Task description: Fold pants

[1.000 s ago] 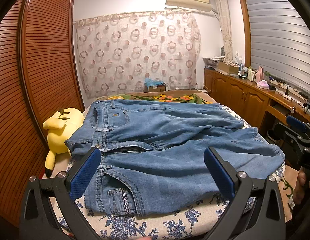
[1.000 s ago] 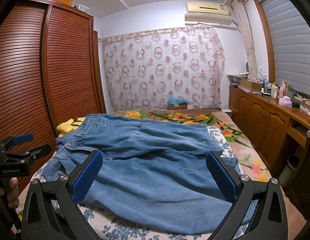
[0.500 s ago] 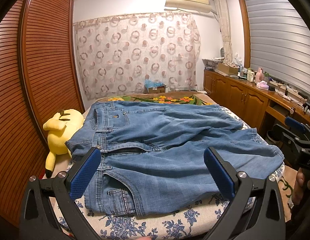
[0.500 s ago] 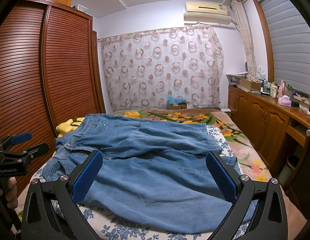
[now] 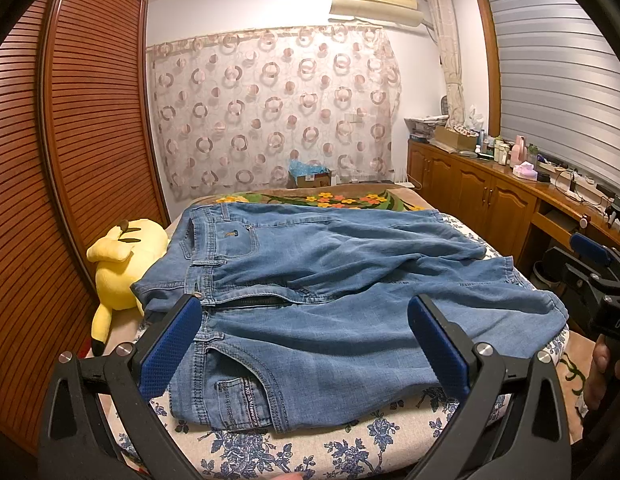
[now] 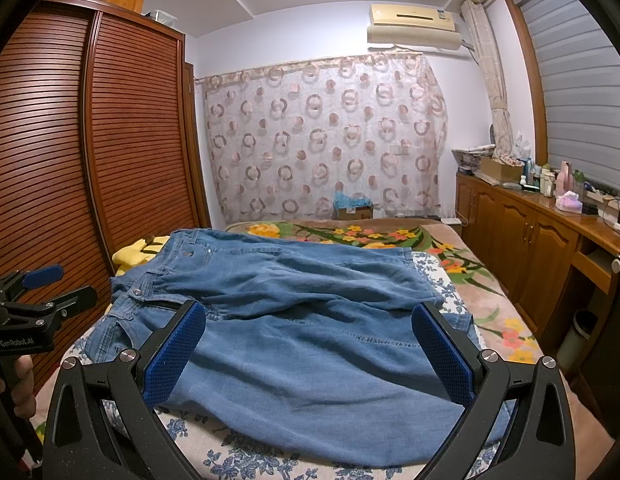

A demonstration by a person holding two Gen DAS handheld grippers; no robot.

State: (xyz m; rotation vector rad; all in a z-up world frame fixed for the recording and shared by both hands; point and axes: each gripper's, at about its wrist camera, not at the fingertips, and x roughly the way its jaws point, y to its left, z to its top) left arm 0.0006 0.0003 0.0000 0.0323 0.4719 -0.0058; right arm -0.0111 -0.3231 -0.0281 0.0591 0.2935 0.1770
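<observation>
Blue jeans (image 5: pixel 330 300) lie spread across the near end of the floral-sheeted bed (image 5: pixel 270 448), waistband toward its left edge beside a yellow plush toy (image 5: pixel 122 264). Left gripper (image 5: pixel 306 344) and right gripper (image 6: pixel 310 348) hover above them, jaws spread, holding nothing.

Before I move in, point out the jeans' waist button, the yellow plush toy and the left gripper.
jeans' waist button (image 5: pixel 197 294), left wrist view, on the metal button at the waistband.
yellow plush toy (image 5: pixel 124 264), left wrist view, on its body beside the jeans.
left gripper (image 5: pixel 304 338), left wrist view, midway between the open blue fingertips.
</observation>
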